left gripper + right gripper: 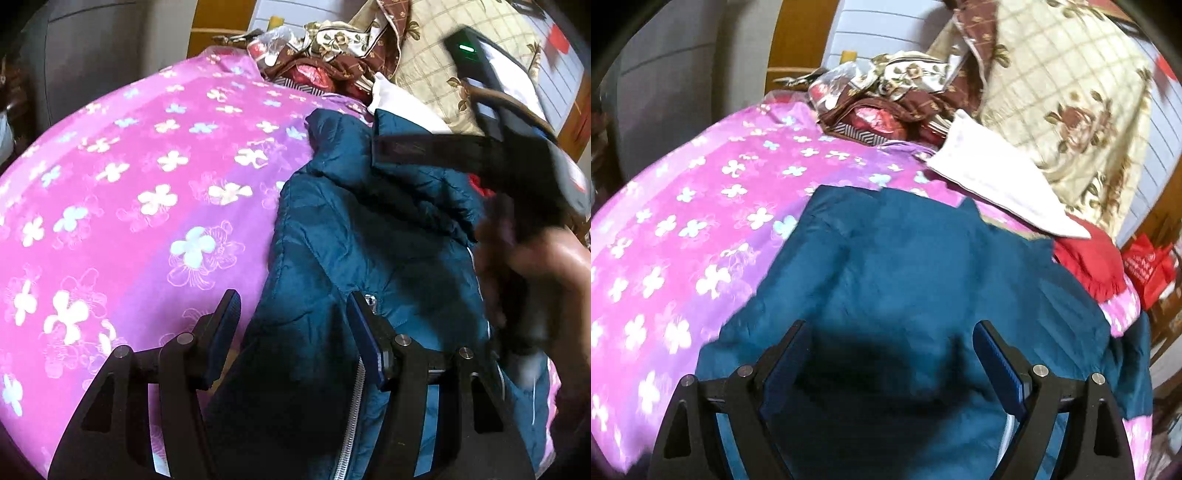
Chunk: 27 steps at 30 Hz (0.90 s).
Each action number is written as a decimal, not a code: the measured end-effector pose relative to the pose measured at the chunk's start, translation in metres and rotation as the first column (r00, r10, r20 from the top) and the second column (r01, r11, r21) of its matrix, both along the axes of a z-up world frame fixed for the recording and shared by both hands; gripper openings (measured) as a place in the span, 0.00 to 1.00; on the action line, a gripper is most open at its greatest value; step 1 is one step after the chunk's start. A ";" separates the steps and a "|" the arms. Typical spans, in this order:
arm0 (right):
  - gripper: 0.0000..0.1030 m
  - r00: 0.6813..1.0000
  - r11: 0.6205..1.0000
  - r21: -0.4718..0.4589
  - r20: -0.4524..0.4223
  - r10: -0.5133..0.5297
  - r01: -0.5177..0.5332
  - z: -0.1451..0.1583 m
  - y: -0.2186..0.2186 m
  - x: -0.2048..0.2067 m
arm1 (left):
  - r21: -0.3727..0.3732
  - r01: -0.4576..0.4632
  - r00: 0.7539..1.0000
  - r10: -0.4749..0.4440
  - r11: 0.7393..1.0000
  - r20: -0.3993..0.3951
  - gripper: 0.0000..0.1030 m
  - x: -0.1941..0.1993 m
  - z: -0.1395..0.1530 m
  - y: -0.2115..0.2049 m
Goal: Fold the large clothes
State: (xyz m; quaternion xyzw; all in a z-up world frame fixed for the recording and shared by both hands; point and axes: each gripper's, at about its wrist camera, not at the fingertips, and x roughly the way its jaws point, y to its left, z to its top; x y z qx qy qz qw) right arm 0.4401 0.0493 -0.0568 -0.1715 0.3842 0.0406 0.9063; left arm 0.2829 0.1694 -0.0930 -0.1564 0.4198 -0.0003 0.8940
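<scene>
While the teal puffer jacket [354, 236] is lying on the pink bedspread [129, 184], I am hovering both tools released, left tool [293, 332] and right tool [890, 354]. Looking soft, bulky and slippery, it is inviting a grip on the zipper edge at 6 o'clock.

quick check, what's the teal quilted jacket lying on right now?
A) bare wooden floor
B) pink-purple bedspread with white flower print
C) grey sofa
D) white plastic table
B: the teal quilted jacket is spread over the pink-purple bedspread with white flower print, which shows around its left and far edges in both wrist views.
</scene>
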 end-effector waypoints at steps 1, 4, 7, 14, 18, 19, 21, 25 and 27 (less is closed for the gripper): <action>0.85 1.000 1.000 -0.016 0.000 -0.003 0.003 -0.003 0.006 0.006 | -0.011 -0.002 1.000 0.002 1.000 -0.006 0.58 0.001 -0.001 0.001; 0.61 0.998 0.996 -0.069 -0.031 -0.057 0.055 -0.015 0.010 0.028 | -0.028 0.003 0.999 -0.004 1.000 -0.032 0.58 0.003 -0.004 0.002; 0.32 0.983 0.986 -0.078 -0.090 -0.158 0.151 -0.019 -0.018 0.044 | -0.035 0.006 0.999 -0.007 0.999 -0.041 0.58 0.003 -0.005 0.002; 0.23 0.875 0.875 -0.006 -0.022 -0.484 0.484 0.020 -0.176 0.039 | -0.026 0.006 0.999 -0.007 1.000 -0.038 0.58 0.000 -0.001 0.002; 0.23 0.770 0.769 -0.076 -0.014 -0.637 0.635 0.013 -0.261 0.025 | -0.003 0.006 0.999 -0.006 1.000 -0.037 0.58 -0.004 0.001 -0.002; 0.23 0.742 0.741 -0.092 -0.022 -0.670 0.665 0.009 -0.281 0.019 | 0.004 0.007 0.999 -0.006 1.000 -0.035 0.58 -0.005 0.001 -0.003; 0.23 0.702 0.703 -0.060 -0.041 -0.711 0.708 0.005 -0.317 0.004 | 0.016 0.007 1.000 -0.006 1.000 -0.028 0.58 -0.009 0.003 -0.005; 0.42 0.719 0.705 0.144 -0.098 -0.688 0.695 0.008 -0.356 -0.031 | -0.003 0.004 1.000 -0.004 1.000 -0.013 0.58 -0.018 0.009 -0.004; 0.52 0.770 0.728 0.262 -0.126 -0.625 0.633 0.010 -0.357 -0.044 | -0.017 0.006 1.000 -0.006 1.000 0.005 0.58 -0.022 0.014 -0.005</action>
